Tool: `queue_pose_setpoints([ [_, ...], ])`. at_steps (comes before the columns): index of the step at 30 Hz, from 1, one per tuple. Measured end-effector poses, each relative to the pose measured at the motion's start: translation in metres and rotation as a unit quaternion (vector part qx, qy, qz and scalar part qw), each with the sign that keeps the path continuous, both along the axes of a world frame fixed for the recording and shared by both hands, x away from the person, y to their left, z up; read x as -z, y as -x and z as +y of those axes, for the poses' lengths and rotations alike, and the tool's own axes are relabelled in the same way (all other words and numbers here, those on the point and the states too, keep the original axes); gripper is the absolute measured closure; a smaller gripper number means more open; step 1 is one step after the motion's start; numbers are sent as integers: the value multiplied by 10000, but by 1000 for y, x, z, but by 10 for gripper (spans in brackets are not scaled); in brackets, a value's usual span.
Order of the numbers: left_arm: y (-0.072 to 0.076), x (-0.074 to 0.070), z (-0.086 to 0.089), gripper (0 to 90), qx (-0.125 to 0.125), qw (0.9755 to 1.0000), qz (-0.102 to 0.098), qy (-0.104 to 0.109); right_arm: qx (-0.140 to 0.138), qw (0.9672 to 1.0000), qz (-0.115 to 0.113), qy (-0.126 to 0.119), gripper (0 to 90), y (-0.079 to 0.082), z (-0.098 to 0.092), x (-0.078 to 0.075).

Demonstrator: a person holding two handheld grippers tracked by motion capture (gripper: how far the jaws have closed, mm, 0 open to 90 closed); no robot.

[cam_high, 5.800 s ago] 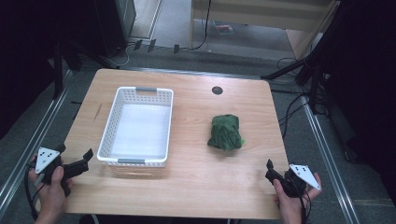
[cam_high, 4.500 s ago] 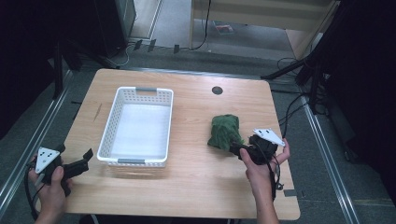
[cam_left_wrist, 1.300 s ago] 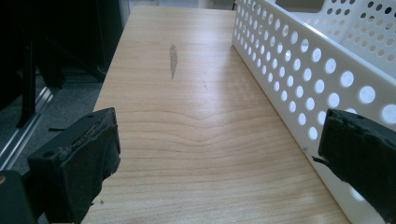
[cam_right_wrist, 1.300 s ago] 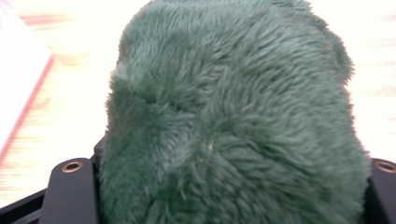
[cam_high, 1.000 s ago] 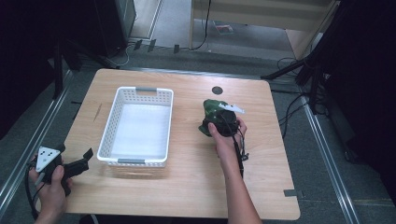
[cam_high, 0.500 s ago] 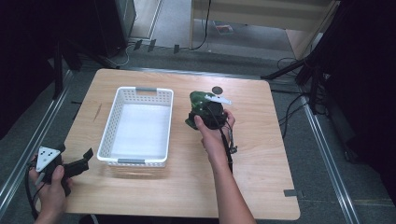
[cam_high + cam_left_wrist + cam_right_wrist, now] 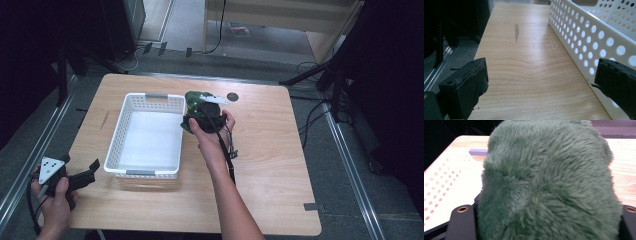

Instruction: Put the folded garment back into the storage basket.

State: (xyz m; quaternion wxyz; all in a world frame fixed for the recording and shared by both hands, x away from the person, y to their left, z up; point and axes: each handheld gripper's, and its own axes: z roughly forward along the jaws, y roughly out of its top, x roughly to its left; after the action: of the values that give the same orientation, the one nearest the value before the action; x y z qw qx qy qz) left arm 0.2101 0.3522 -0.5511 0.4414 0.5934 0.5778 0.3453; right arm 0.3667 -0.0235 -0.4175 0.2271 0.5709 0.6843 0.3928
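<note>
The wooden bench [image 7: 280,165] is taking up most of the room in front of me, pale grain running across it and a small dark round hole [image 7: 232,96] sitting near its far edge. On its left half a white perforated basket [image 7: 116,145] is lying with grey handle strips at both short ends.

Next down in size, a person's right forearm is reaching in from the near edge toward the middle of the bench. The right hand-held gripper [image 7: 202,114] is hanging just beside the basket's right rim, near the far corner, and its jaws are clamped on a green plush toy [image 7: 194,100], which is being held above the rim and off the bench. In the right gripper view the green plush toy [image 7: 549,182] is bulging between the two black jaws.

At the near left corner the left hand-held gripper [image 7: 85,175] is resting low, its jaws standing wide apart with nothing between them, pointing along the basket's outer wall [image 7: 584,42].
</note>
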Motion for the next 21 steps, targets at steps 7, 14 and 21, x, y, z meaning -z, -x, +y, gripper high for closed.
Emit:
queue_pose_setpoints([
  [7,0,0,0,0,4,10000,-2,9,-73,10000,-21,27,268,0,24,-3],
  [14,0,0,0,0,8,10000,-7,-3,-182,9998,-38,-12,268,1,44,-10],
  [21,0,0,0,0,12,10000,-18,-24,-324,9994,-68,-77,268,1,60,-13],
])
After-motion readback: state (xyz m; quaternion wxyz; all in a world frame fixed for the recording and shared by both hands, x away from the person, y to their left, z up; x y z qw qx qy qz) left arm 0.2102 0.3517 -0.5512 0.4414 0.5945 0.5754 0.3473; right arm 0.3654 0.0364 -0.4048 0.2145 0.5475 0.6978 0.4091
